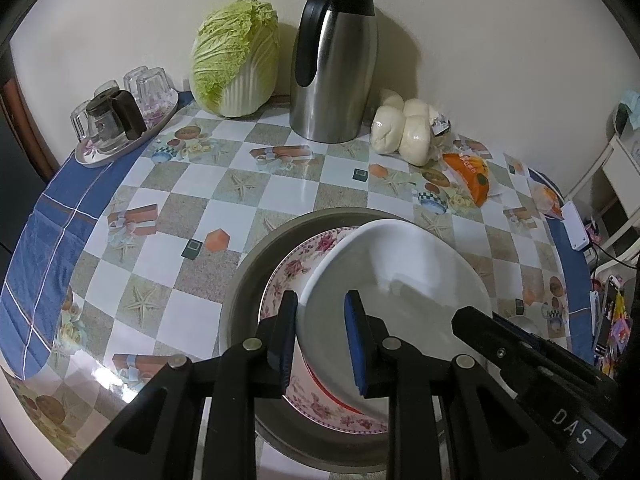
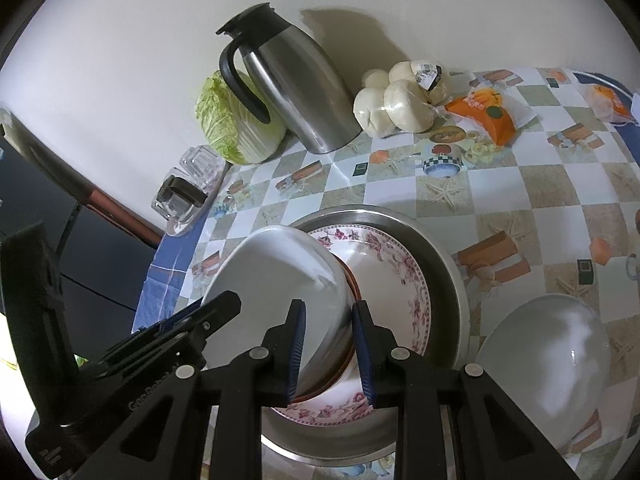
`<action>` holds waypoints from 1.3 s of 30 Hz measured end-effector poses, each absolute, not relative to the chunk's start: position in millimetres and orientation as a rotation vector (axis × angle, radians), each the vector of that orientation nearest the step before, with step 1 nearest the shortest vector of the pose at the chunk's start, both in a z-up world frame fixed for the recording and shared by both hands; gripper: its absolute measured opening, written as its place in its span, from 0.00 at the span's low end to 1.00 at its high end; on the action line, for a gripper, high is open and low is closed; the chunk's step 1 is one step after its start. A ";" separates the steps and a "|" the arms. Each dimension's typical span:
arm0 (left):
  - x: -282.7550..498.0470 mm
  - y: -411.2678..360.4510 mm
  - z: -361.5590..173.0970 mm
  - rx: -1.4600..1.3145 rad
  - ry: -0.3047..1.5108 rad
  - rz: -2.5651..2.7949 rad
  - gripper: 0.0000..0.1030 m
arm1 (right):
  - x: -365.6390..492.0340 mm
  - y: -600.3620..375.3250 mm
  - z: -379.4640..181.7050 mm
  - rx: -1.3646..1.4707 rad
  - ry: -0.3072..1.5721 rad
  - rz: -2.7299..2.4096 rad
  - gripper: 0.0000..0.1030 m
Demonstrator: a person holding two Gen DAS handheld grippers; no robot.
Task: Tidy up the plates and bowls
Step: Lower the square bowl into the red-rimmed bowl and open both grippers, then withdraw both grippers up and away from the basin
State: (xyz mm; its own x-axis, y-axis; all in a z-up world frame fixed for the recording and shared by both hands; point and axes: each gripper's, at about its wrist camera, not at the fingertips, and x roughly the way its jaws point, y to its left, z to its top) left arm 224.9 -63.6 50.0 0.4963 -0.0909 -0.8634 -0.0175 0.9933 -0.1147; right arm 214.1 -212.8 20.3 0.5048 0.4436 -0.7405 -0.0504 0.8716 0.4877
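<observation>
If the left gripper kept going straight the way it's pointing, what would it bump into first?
Probably the white bowl: the left gripper already has its rim between the fingers. Just beyond lies the flowered plate in the metal pan; depth is hard to judge.

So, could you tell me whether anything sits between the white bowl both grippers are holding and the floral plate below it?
Nothing visible does. The plain white bowl, tilted and gripped at its rim by the left gripper and right gripper, hangs directly over the pink floral plate in the metal basin.

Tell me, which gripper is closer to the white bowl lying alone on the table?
Right. The right gripper sits just beside that bowl; the left gripper is farther off, across the held white dish.
</observation>
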 end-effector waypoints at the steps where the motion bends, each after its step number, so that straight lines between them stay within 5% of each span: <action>1: 224.2 -63.2 50.5 -0.116 1.050 -0.046 0.23 | 213.8 -212.7 20.2 0.435 1.004 0.310 0.26; 7: 217.3 -60.6 56.8 -0.113 1.033 -0.042 0.25 | 207.8 -216.0 23.1 0.428 0.992 0.304 0.26; 11: 208.3 -54.6 59.9 -0.130 1.018 -0.039 0.43 | 197.3 -215.7 28.8 0.396 0.977 0.290 0.26; 13: 203.7 -51.4 60.7 -0.141 1.013 -0.037 0.45 | 192.2 -215.6 30.2 0.384 0.972 0.281 0.27; 20: 184.5 -40.7 64.4 -0.170 0.987 -0.030 0.68 | 172.1 -213.9 35.3 0.330 0.961 0.248 0.50; 25: 170.5 -34.9 63.7 -0.160 0.979 -0.012 0.70 | 158.8 -208.6 37.5 0.297 0.954 0.227 0.66; 27: 163.9 -32.2 61.2 -0.153 0.982 -0.004 0.81 | 153.5 -205.9 37.1 0.270 0.950 0.203 0.73; 39: 129.6 -6.8 50.5 -0.151 0.974 0.029 0.85 | 124.5 -196.2 23.4 0.238 0.989 0.142 0.85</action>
